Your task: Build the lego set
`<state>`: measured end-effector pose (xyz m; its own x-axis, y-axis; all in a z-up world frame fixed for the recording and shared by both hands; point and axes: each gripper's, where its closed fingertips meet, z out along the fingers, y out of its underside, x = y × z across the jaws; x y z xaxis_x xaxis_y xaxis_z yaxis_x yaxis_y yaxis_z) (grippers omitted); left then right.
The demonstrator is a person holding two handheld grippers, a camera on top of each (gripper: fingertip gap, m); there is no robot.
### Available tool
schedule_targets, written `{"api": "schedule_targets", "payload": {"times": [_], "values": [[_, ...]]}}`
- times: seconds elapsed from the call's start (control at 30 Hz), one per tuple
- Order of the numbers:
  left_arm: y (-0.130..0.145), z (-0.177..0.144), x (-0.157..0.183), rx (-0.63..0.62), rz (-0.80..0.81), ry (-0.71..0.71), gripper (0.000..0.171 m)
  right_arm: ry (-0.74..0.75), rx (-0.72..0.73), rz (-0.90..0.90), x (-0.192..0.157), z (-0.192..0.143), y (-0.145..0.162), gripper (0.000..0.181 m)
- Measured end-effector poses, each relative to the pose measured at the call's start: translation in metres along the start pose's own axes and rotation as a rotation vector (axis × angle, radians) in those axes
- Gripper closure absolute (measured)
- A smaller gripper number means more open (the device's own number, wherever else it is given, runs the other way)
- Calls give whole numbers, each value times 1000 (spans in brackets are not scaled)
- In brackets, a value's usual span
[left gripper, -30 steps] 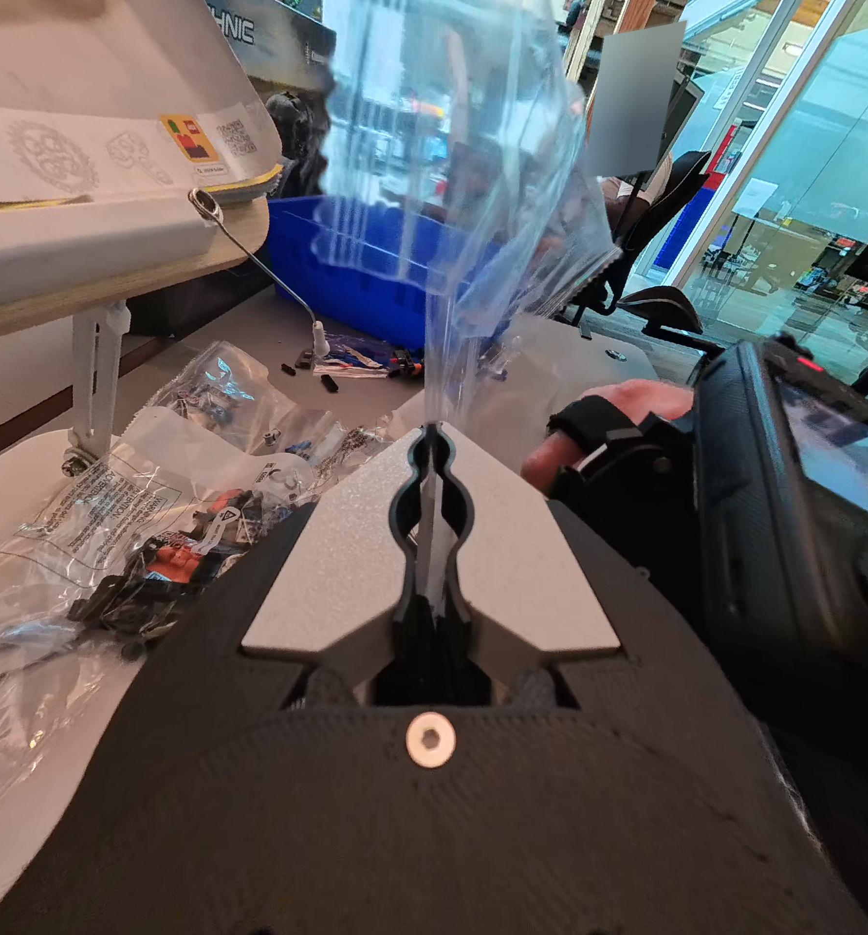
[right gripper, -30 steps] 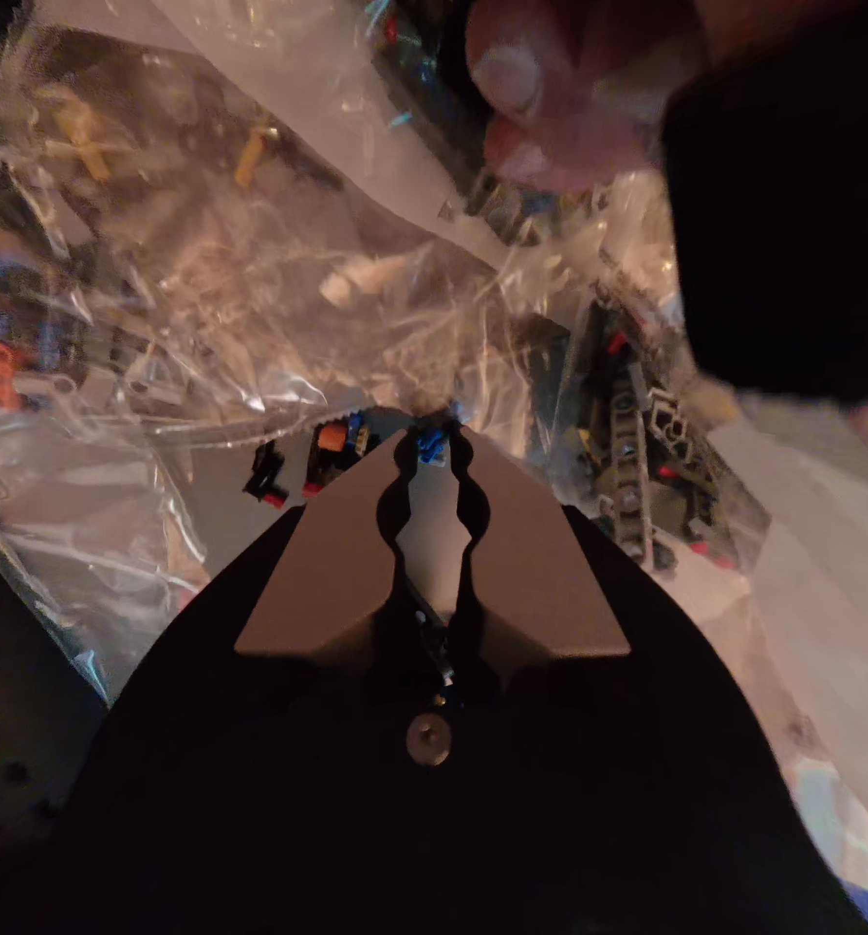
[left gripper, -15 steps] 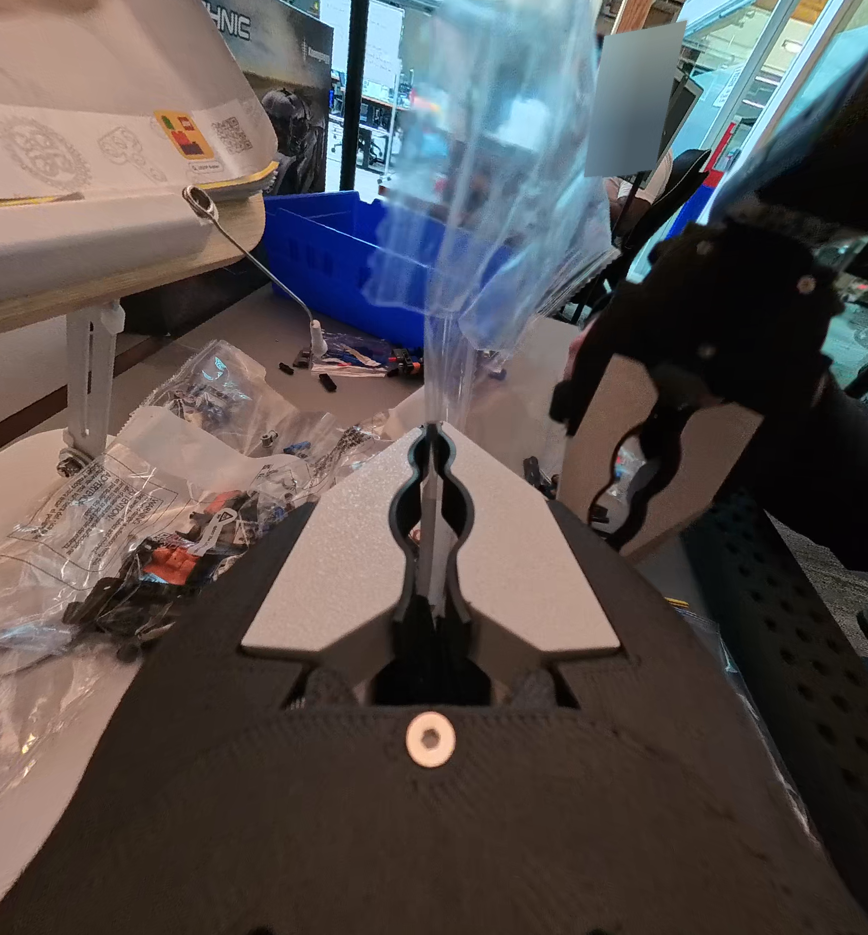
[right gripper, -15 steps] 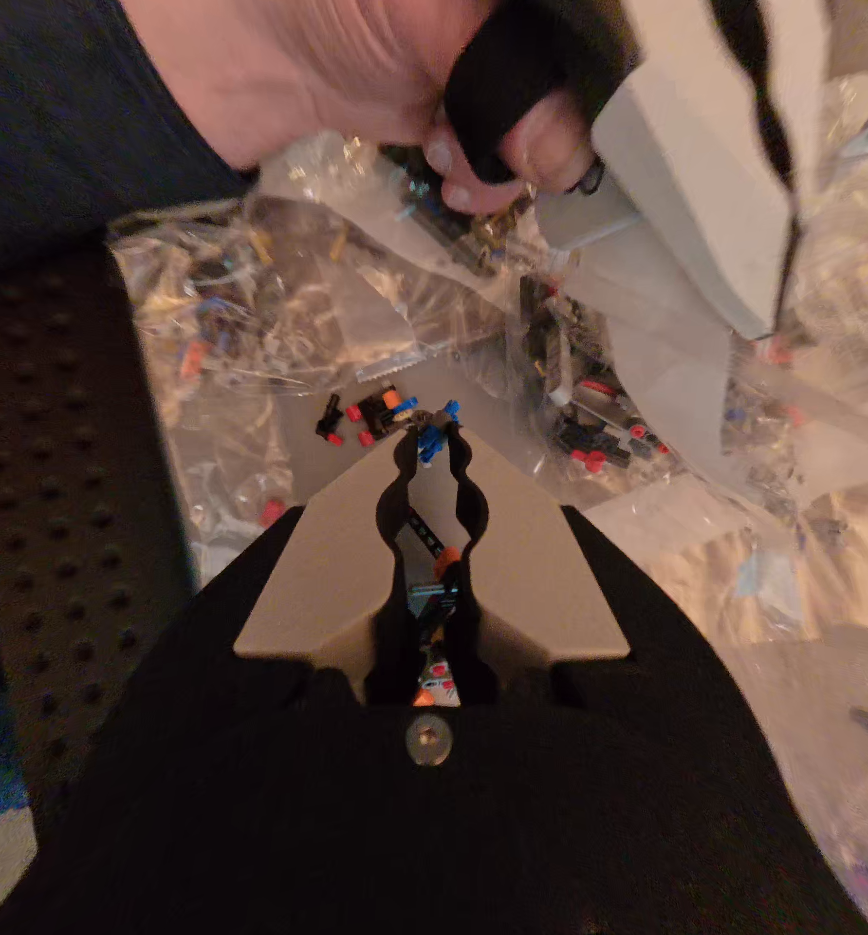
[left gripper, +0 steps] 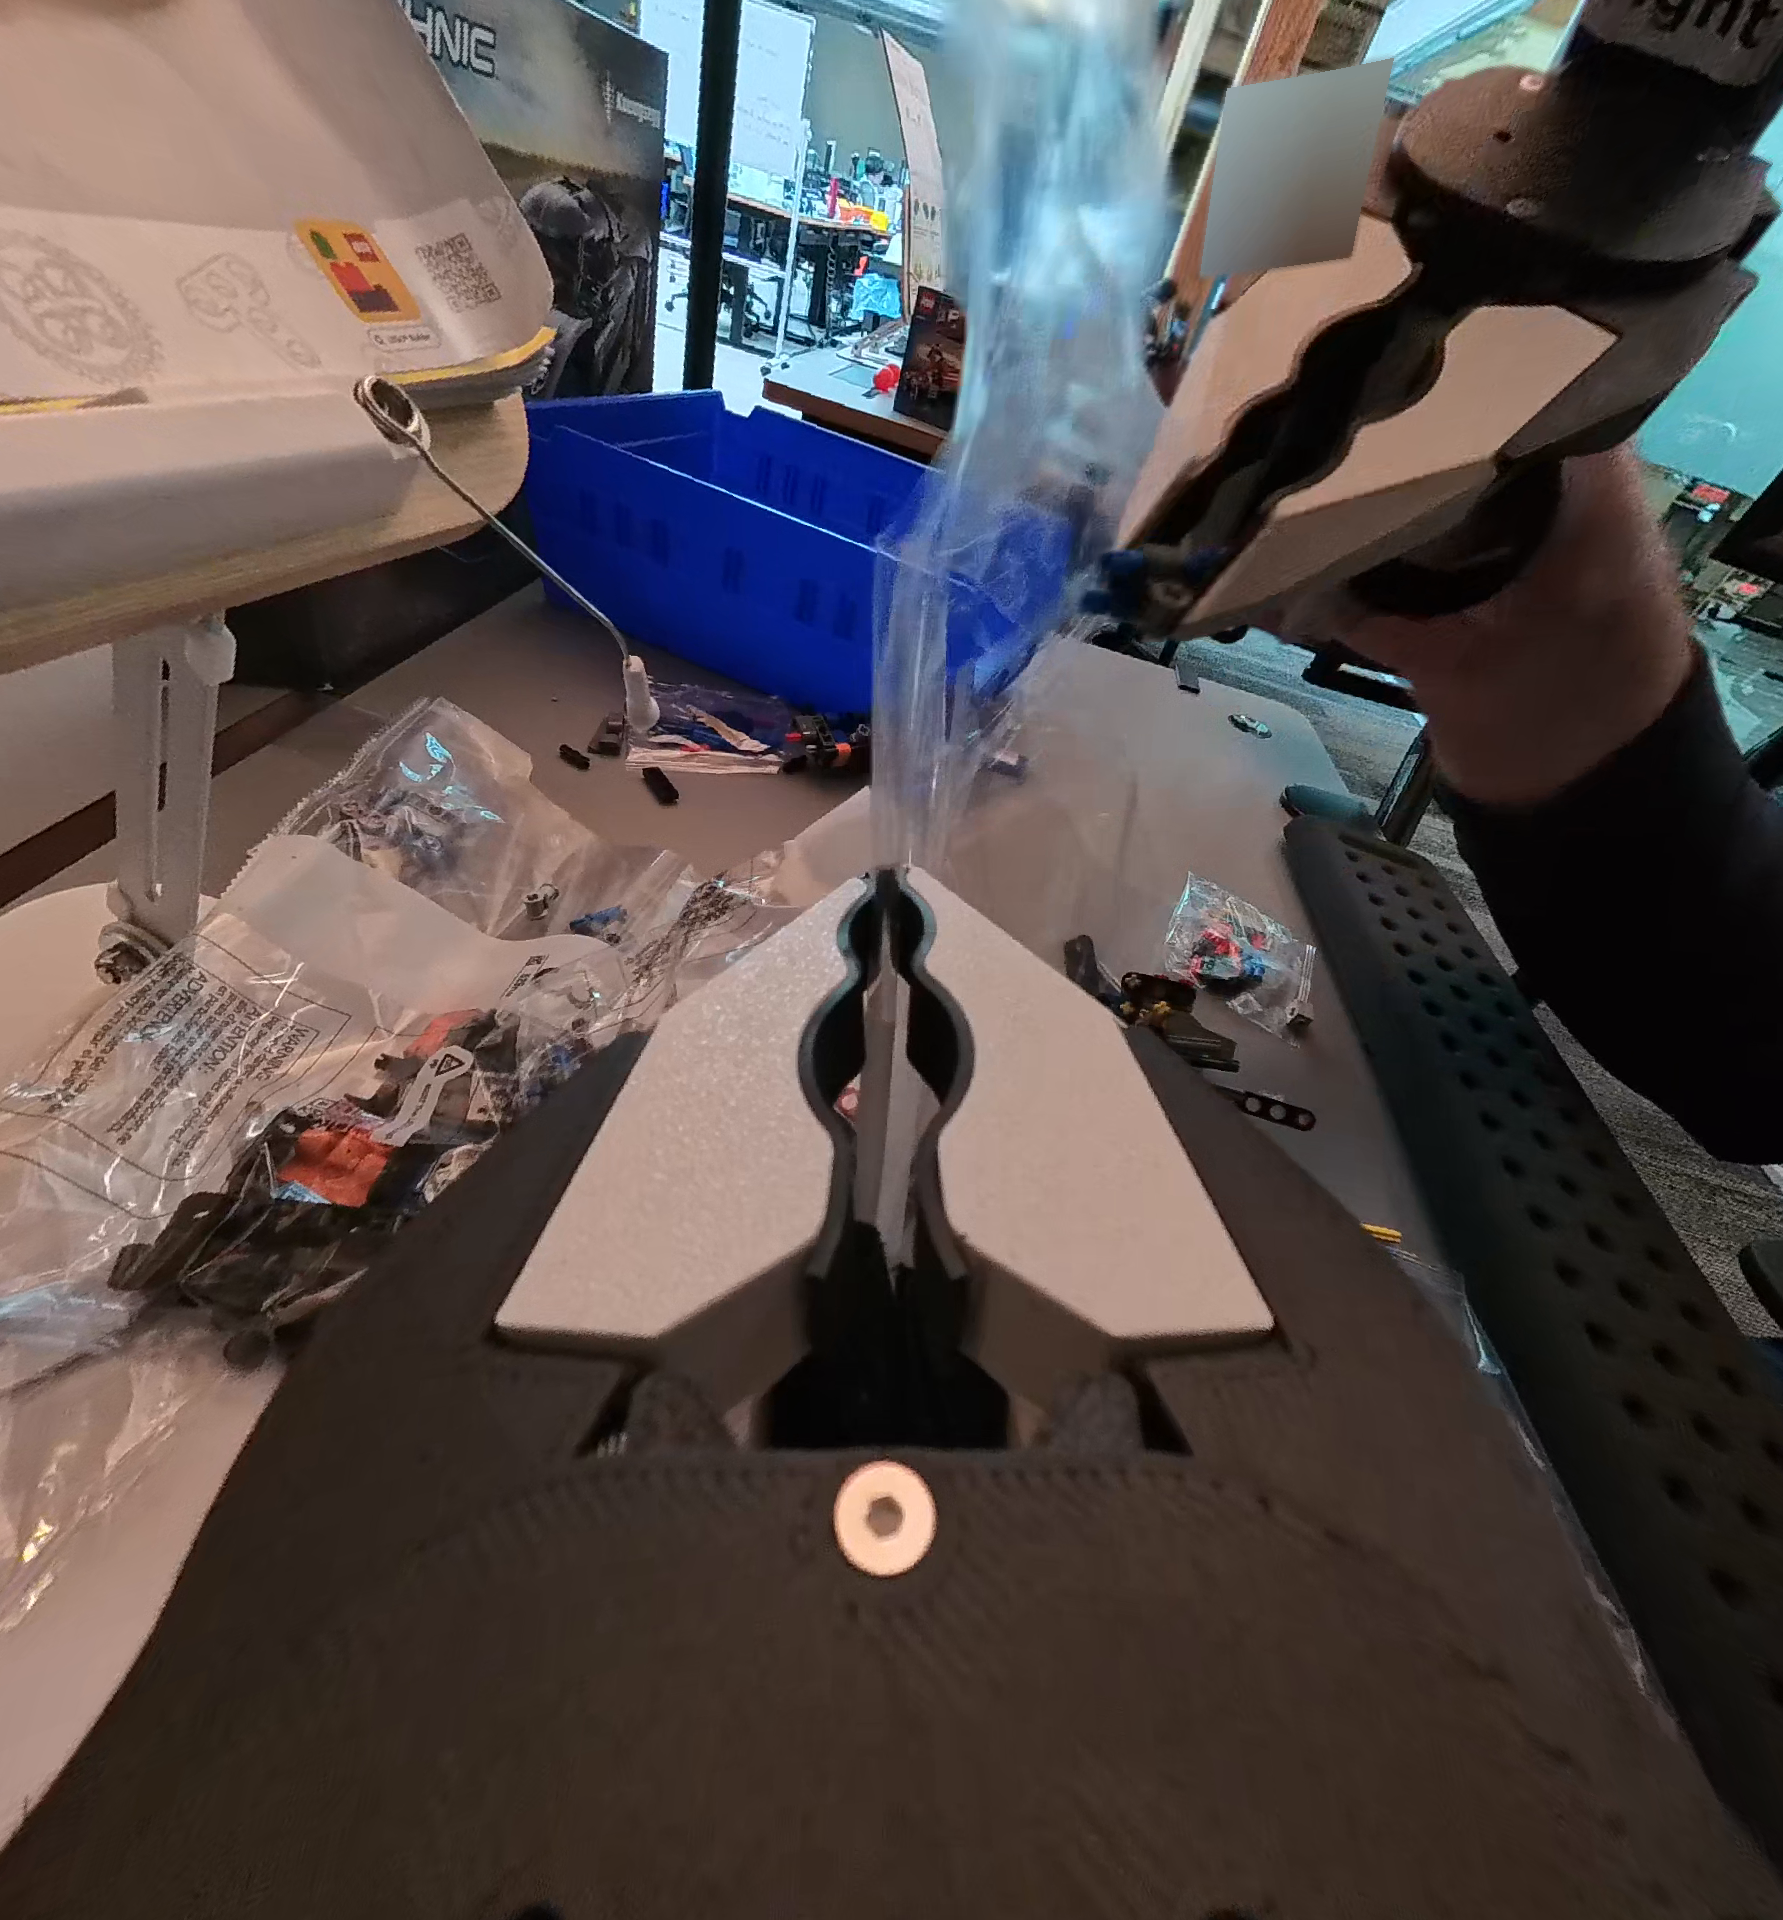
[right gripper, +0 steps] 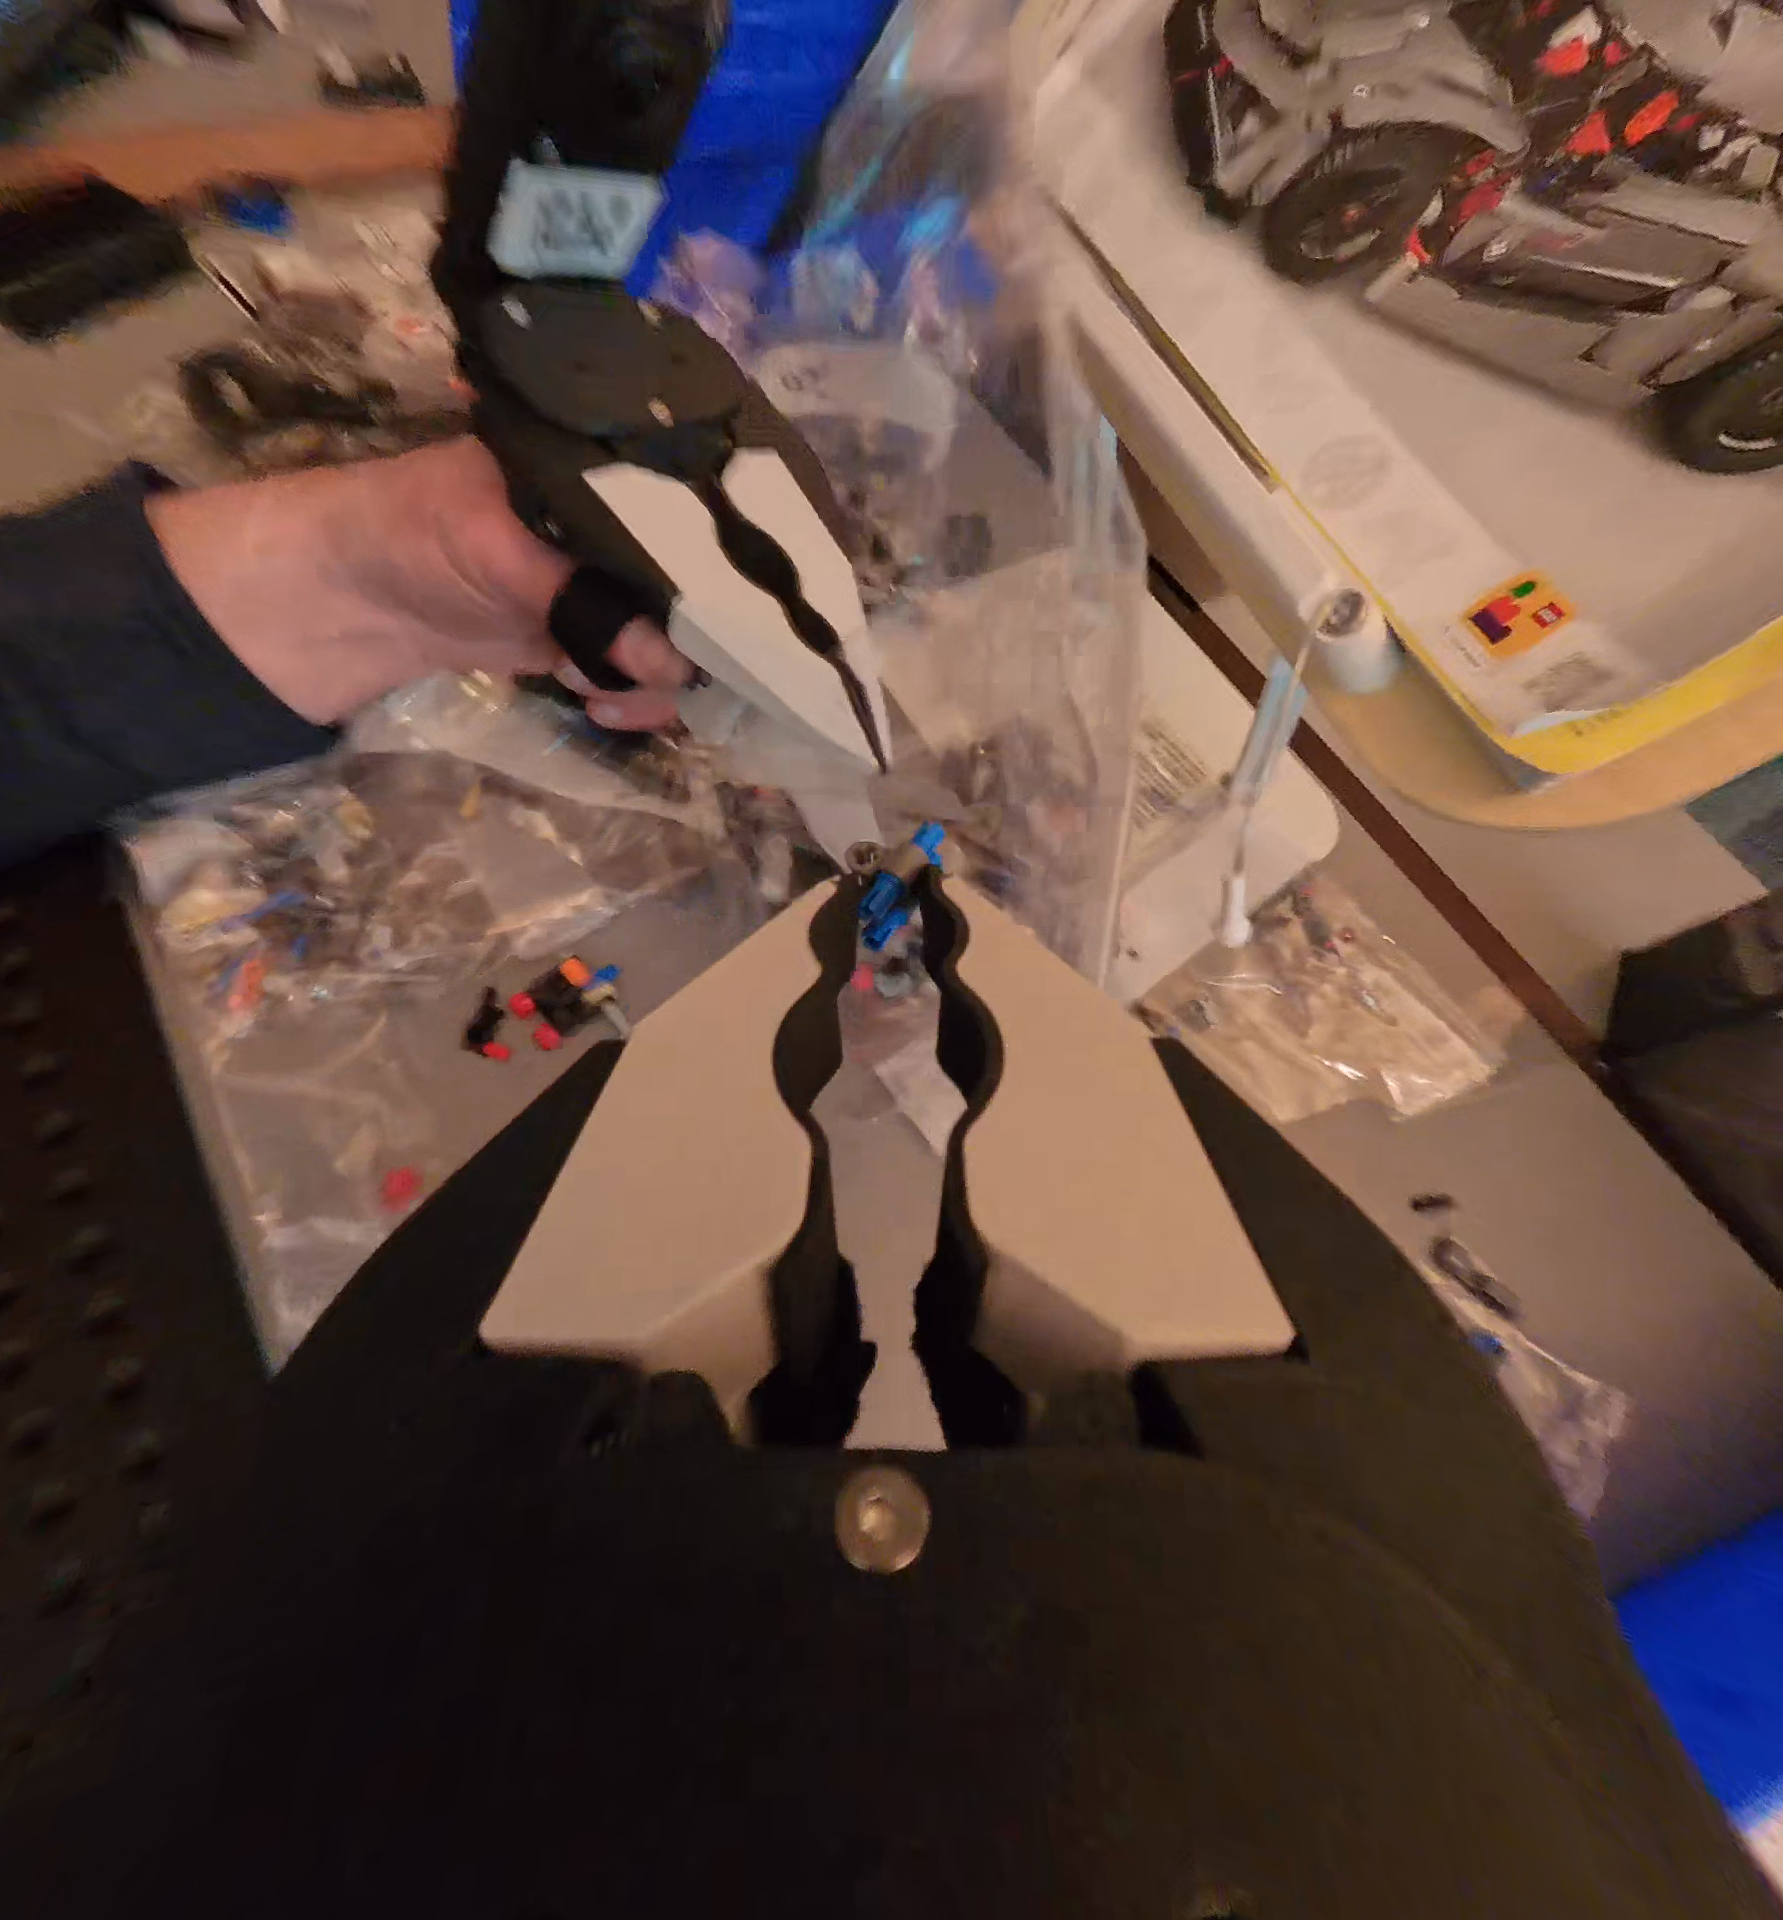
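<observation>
Grip, left: left gripper (left gripper: 885,883) pinched tight on the lower edge of a clear plastic bag (left gripper: 1012,416), film caught between the closed tips.
Grip, right: right gripper (right gripper: 892,883) clenched on a small cluster of blue lego pins (right gripper: 892,894) with a grey piece at the tips; in the left wrist view the same blue bits poke out of its tips (left gripper: 1157,582).
Bag: drawn up as a tall, taut sheet from the left gripper – long axis near vertical, upper end out of view past the top.
Key relation: blue lego pins up and to the right of the left gripper's tips, just beside the bag's right side; touching the film or a little apart, cannot tell.
Nearer hand: right one (left gripper: 1469,675), already carrying the pins.
Pose, right: raised above the bench, fingers pointed down and toward the bag.
Pose, left: low over the bench, tips pointed up and forward, hand (right gripper: 399,582) wrapped round the handle.
Bench (left gripper: 1157,790): part bags (left gripper: 274,1049) heaped along the left edge; loose pieces (right gripper: 544,1003) near the front; blue bin (left gripper: 721,530) at the far edge; instruction booklet (left gripper: 201,270) on a raised stand at far left.
Judged step: pulling parts out of the bag – sorting, with building barely begun.
Risk: pins small, easily dropped if the squeeze eases.
</observation>
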<state>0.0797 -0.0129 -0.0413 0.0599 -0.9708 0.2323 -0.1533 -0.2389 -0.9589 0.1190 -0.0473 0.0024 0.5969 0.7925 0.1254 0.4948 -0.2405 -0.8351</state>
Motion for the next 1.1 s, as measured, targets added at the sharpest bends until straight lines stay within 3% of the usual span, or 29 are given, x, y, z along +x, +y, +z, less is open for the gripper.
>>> {"api": "schedule_targets", "payload": {"times": [0.17,0.43,0.6,0.73,0.83,0.97,1.1], "values": [[-1,0,3,-2,14,8,171,182,-180,-66,26,13,23,171],[-4,-1,4,10,12,10,171,166,-211,-53,22,19,28,160],[-5,-3,0,19,4,-1,171,-67,-144,-138,-36,14,12,163],[0,0,1,0,5,-2,171,-228,-313,-237,-86,36,38,160],[2,0,-1,-13,-1,-14,171,-177,-402,-358,-94,57,55,165],[-3,-4,-4,14,-9,-21,171,-299,-390,-401,-133,66,57,167],[-2,-3,-4,12,-13,-16,171,-254,-545,-401,-125,88,85,157]]}}
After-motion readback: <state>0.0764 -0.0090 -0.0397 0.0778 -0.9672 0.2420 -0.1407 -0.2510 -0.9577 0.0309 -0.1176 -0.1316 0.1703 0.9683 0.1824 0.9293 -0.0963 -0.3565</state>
